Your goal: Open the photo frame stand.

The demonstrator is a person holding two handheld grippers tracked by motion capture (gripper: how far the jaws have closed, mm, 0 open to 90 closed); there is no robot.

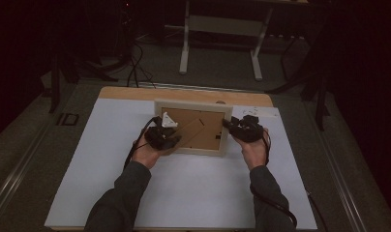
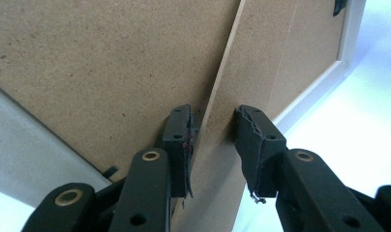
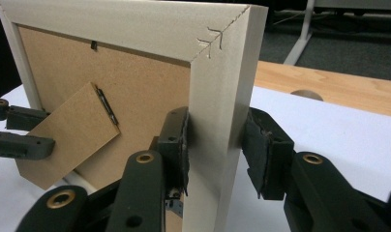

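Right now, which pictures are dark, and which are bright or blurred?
High view: dim, room nearly black, white table cover brightest. Left gripper view: brown fibreboard strut soft, background overexposed. Right gripper view: evenly lit, pale wooden picture frame sharp.

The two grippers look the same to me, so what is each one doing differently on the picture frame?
The right gripper clamps the pale frame by its thick side rail; the left gripper straddles the thin brown stand flap, with a gap at one jaw. The right one grips the frame's edge; the left one sits over its back. Both have black jaws and are hand-held.
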